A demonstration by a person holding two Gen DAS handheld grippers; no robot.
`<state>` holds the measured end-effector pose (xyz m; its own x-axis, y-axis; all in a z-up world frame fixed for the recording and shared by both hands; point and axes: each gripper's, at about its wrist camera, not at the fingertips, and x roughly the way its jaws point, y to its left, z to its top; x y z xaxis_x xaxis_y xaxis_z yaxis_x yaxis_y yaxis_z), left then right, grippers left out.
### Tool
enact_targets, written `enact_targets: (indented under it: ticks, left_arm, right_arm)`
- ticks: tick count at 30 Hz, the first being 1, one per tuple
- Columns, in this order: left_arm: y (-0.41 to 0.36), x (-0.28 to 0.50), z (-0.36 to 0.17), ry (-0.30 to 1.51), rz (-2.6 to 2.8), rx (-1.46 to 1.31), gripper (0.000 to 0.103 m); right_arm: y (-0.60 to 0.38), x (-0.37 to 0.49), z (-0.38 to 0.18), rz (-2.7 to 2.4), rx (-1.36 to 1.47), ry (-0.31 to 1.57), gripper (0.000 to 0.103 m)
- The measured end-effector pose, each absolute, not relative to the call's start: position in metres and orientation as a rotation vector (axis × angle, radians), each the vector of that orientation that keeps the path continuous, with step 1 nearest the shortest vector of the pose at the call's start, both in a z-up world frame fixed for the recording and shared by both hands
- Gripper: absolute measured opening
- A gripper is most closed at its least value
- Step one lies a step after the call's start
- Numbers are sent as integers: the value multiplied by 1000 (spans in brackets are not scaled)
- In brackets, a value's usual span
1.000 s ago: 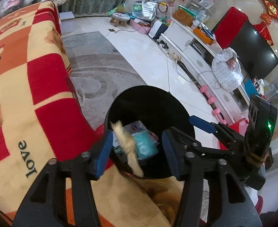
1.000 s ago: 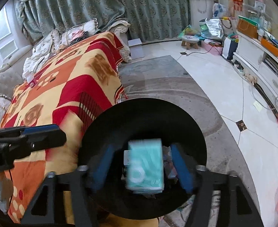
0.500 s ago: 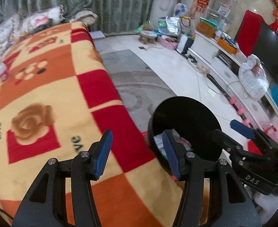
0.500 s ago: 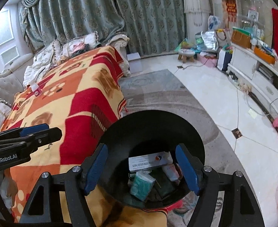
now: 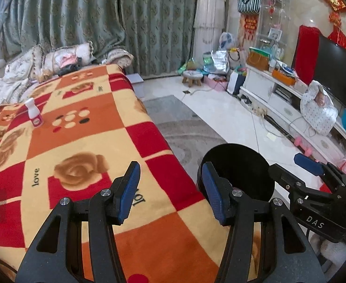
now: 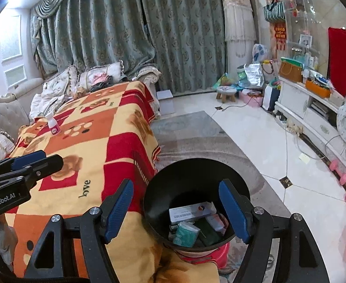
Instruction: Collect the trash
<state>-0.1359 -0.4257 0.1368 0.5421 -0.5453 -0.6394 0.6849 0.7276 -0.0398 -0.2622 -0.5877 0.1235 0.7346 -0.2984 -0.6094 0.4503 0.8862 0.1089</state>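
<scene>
**Both grippers empty, one bottle far up the blanket, bin perched at the edge**

Nearest the cameras, the left gripper [image 5: 170,188] stands about half open with nothing between its blue pads, only the checked blanket [image 5: 83,141] showing through the gap. The right gripper [image 6: 176,210] is spread wider, also empty, and looks straight down into the black bin [image 6: 154,202]. Neither carries trash, so nothing can drop from them at this point

The bin sits just beside the blanket's near corner, on what looks like a red stool [image 6: 210,254], though most of that support is hidden. It already holds a white box [image 6: 191,212], a teal packet [image 6: 187,233] and some darker items. The main risk, as I judge it, lies here: the right gripper's pads straddle the rim closely, and a careless swing away could clip the rim and tip the bin off its perch, spilling what is collected

Farther up the blanket stands the small white bottle [image 5: 34,115] with a pink label, upright and well apart from both grippers; it appears to be the remaining trash. It looks light and rests on soft, yielding cloth, so a gripper arriving off-centre or closing one pad first would likely knock it over and send it rolling toward the cushions [image 5: 62,59] behind. The left gripper's half-open stance may leave little margin around the bottle's body, making such a nudge more likely
</scene>
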Motion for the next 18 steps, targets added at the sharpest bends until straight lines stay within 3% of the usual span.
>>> enact_targets:
  ticks: [18]
  left_arm:
    - [-412,-146,145,631,-719,217,53]
  right_arm:
    - [-564,-270,150,-457,202,542,78]
